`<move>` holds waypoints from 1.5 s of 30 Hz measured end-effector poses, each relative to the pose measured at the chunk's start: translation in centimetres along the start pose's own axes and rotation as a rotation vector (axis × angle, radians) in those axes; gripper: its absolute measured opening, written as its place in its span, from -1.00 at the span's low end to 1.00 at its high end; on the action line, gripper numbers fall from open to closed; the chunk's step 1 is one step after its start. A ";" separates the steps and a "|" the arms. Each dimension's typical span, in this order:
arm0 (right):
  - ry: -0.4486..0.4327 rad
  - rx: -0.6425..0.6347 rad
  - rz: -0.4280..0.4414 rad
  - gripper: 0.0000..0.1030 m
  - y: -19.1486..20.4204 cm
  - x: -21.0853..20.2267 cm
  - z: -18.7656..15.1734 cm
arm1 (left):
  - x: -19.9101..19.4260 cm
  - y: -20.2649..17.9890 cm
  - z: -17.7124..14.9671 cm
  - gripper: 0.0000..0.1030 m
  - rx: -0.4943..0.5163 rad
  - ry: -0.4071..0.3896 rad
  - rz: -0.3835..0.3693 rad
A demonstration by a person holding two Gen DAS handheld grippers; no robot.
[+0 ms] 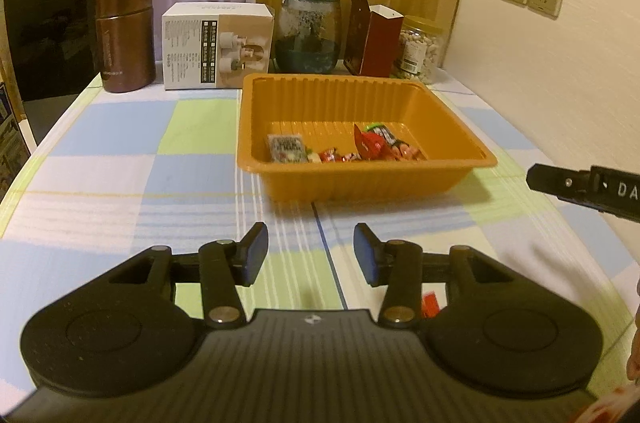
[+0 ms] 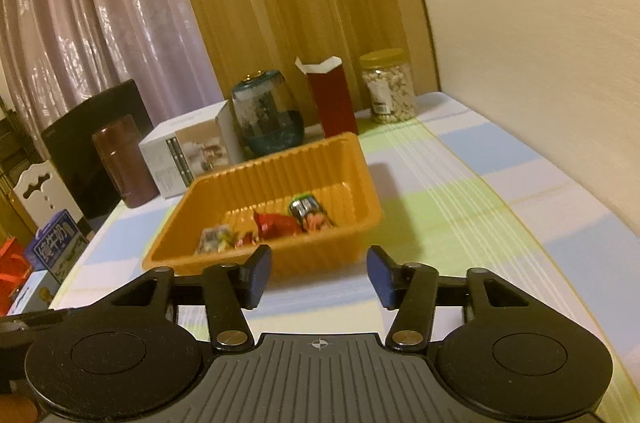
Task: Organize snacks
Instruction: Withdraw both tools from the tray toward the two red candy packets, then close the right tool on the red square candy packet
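An orange plastic tray sits on the checked tablecloth and holds several wrapped snacks, red, green and grey packets near its front wall. My left gripper hovers over the cloth in front of the tray, open, nothing between its blue pads. My right gripper is open and empty too, just short of the tray's near wall. In the left wrist view the right gripper's black body reaches in from the right edge. A small red packet lies on the cloth, partly hidden under my left gripper.
Along the back of the table stand a brown flask, a white box, a dark glass jar, a red carton and a jar of nuts. A black chair back is at the left. A wall runs along the right.
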State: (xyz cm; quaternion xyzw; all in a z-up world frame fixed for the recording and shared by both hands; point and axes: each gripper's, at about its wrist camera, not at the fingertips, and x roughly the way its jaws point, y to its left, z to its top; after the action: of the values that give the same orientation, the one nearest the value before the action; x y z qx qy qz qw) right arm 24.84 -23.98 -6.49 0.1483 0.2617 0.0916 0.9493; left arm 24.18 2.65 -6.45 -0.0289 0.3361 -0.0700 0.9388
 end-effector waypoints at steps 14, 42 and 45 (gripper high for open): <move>0.096 0.003 0.017 0.05 0.2 -5.0 -5.7 | -3.1 -0.3 -3.4 -0.07 0.019 0.028 -0.004; 0.221 -0.064 -0.130 -0.19 0.8 1.4 -7.0 | -1.2 0.2 -3.5 0.06 -0.013 0.057 -0.029; 0.194 -0.008 -0.112 -0.19 -0.2 1.1 -6.6 | -1.0 0.0 -3.5 0.06 -0.013 0.061 -0.032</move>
State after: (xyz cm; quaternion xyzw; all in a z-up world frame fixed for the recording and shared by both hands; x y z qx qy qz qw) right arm 22.37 -22.39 -12.47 0.1201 0.3599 0.0533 0.9237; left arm 21.25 2.79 -8.51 -0.0382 0.3647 -0.0838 0.9266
